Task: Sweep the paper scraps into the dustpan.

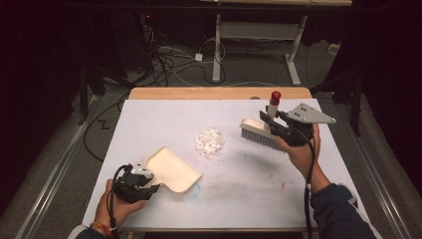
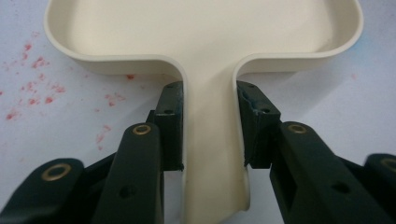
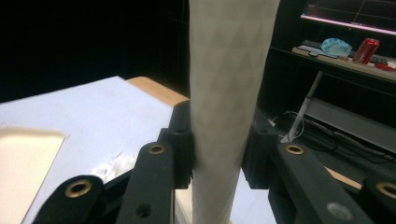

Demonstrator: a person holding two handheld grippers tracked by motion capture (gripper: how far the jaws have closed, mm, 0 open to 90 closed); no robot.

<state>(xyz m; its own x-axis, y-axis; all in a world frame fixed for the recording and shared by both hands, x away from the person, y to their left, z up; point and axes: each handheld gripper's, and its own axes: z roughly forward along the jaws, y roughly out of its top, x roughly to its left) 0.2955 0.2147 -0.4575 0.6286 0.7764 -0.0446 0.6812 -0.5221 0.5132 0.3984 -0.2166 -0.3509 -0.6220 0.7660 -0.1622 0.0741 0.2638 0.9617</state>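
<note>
overhead, left claw (image 1: 149, 183) grips dustpan (image 1: 172, 169), right claw (image 1: 272, 124) grips brush (image 1: 257, 132), white stained tabletop (image 1: 159, 119), dark room.

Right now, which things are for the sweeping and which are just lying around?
For the sweeping:
dustpan, in left gripper
brush, in right gripper
white scraps

Just around:
red can
blue wrapper
floor cables

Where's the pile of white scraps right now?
In the high view, the white scraps lie mid-table, between the dustpan at lower left and the brush at right.
</note>
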